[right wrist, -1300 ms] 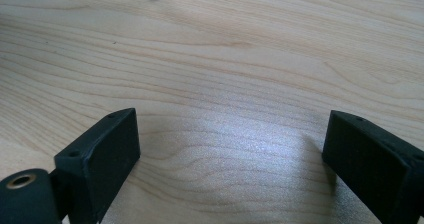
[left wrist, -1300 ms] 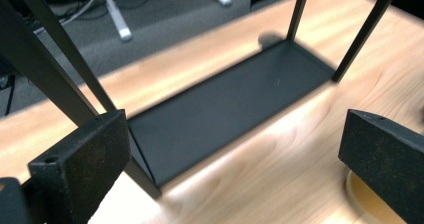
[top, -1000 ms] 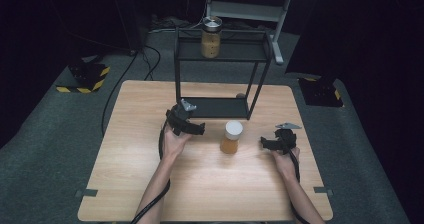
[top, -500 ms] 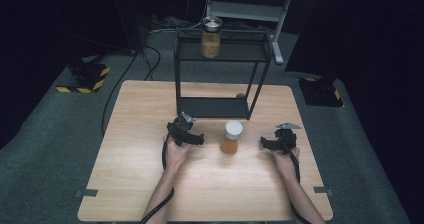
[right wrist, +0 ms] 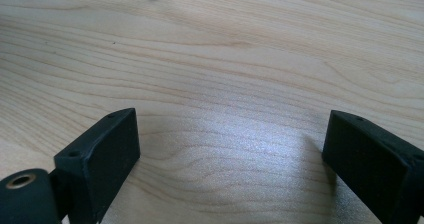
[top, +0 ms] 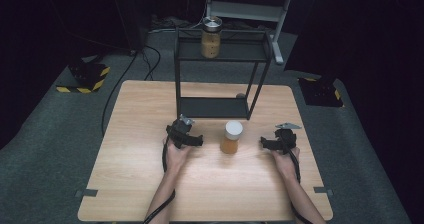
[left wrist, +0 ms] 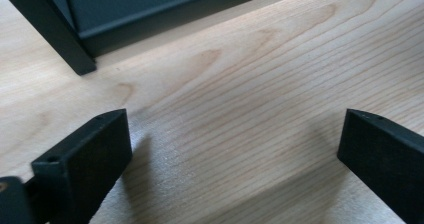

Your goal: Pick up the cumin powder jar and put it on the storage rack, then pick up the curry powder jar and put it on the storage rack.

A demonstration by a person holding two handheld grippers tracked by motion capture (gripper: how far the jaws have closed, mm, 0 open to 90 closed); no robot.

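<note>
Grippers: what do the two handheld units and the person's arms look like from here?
Both the left gripper and the right gripper are black, each topped by a grey three-cornered plate and trailing a black cable along the forearm. Up close the jaws are flat, blocky black slabs with small screw holes. No sleeves reach the forearms.

No writing, label, brand, number or sign can be read on anything here, whether on the jars, the rack or the worktop.
</note>
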